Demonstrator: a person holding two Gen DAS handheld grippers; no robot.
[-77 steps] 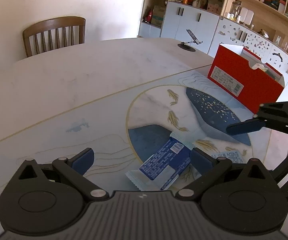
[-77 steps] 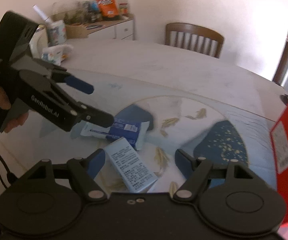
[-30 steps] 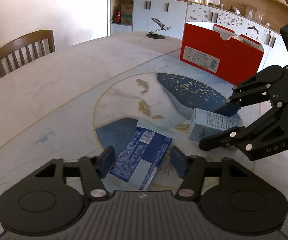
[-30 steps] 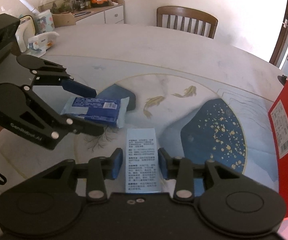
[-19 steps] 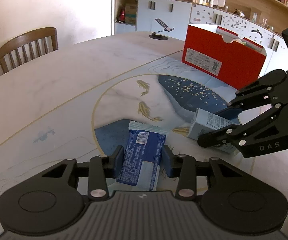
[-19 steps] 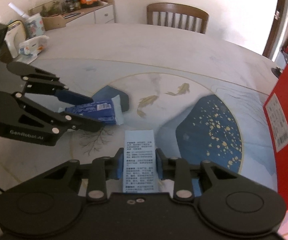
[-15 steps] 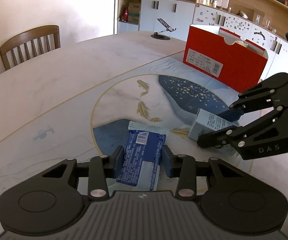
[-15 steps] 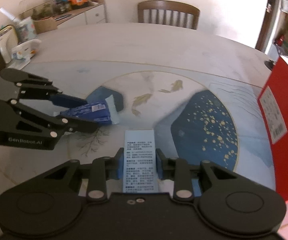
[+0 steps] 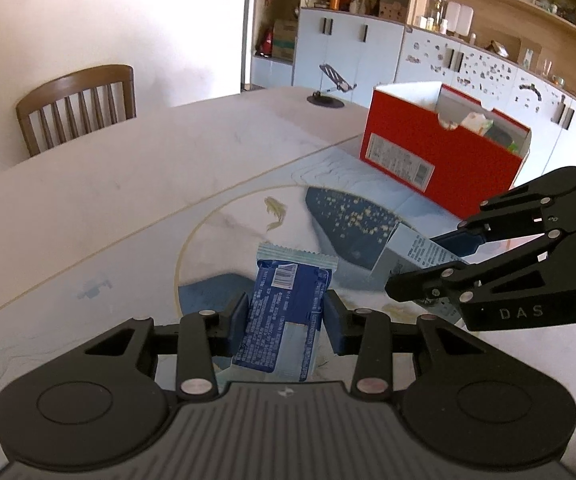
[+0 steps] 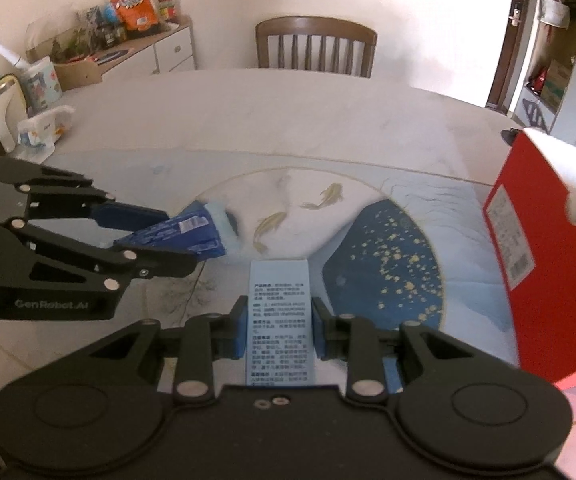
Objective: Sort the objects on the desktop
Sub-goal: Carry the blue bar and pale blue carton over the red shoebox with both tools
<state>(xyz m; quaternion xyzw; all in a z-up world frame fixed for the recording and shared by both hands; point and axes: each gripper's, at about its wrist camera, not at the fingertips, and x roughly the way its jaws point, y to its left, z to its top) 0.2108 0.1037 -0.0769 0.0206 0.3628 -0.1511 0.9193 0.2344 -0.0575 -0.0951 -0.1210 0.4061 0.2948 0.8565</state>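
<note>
Since the earlier frames: both your tools have closed on their items and raised them off the table (image 9: 135, 168); the red box (image 9: 440, 160) now sits nearer ahead.
Left gripper (image 9: 285, 316): clamped on the blue wrapped packet (image 9: 283, 304), pads pressing its two long edges, crimped end pointing away from you.
Right gripper (image 10: 277, 330): clenched on the pale blue carton (image 10: 279, 312), held by its narrow sides with the printed face up.
Where they go: judging by the task, into the red box, which already holds other items.
Risk, packet: soft wrapper can buckle or slide out of the pads if you swing fast; it is pinched near its lower half only.
Risk, carton: you could crush it by squeezing harder.
Risk, collision: your tools are close together; converging on the box at once could knock them, or tip its tall wall.
</note>
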